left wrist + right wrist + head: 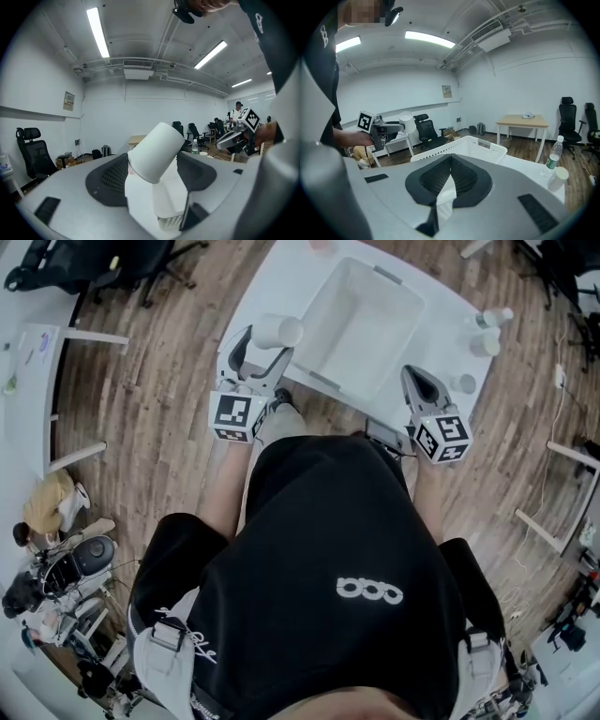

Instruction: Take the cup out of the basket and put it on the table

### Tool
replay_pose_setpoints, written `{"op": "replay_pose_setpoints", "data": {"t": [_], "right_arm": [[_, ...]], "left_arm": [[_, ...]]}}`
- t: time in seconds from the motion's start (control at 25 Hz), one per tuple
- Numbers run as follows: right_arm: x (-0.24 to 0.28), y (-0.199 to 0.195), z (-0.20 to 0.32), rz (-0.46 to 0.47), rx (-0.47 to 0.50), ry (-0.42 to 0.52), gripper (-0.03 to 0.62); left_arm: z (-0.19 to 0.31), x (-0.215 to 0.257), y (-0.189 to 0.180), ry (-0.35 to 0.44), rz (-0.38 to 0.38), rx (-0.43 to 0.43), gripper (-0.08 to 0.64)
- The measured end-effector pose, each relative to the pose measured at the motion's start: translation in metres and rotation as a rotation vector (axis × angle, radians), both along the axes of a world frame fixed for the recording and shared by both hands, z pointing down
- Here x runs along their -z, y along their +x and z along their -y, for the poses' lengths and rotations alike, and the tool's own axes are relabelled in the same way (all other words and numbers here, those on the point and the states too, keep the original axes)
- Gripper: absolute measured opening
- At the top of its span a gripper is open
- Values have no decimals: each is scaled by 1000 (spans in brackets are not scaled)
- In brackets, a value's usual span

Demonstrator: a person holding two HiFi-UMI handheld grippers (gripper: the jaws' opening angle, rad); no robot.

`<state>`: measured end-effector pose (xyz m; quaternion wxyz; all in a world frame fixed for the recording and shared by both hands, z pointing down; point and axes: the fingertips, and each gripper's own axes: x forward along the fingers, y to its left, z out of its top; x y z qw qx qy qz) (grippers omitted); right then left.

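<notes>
- Nearest me in the head view is the operator's black shirt (pixel 328 559), filling the lower half of the picture, with both grippers reaching out past it.
- My left gripper (pixel 265 343) has its claw spread wide and clamped on the white cup (pixel 278 331), which spans the gap between the two pads.
- In the left gripper view the cup (pixel 154 152) sits tilted: its long axis runs from lower left, by the left pad, to upper right.
- From above, that axis lies across the claw, with a round end facing right toward the basket (pixel 361 329).
- I cannot say for certain which end is the mouth.
- The cup is outside the basket, just beside its left wall, held over the white table (pixel 253 296).
- The basket (pixel 480 149) stands on the table between the two grippers.
- My right gripper (pixel 412 381) is by the basket's near right corner, claw pressed together on nothing.
</notes>
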<state>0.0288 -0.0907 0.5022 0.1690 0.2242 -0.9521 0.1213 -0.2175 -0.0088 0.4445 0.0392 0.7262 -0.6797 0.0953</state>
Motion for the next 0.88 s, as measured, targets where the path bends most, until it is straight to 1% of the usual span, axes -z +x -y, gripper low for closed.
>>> {"op": "replay_pose_setpoints", "data": {"t": [0.32,0.88], "right_arm": [[-1,6,-4,-13,-6,15,25],[-6,13,-6,-20,-17,6,25]], "left_arm": [[-3,0,1,5,0,-4,327],[-5,-7,3,-7,-8,-3,324]]}}
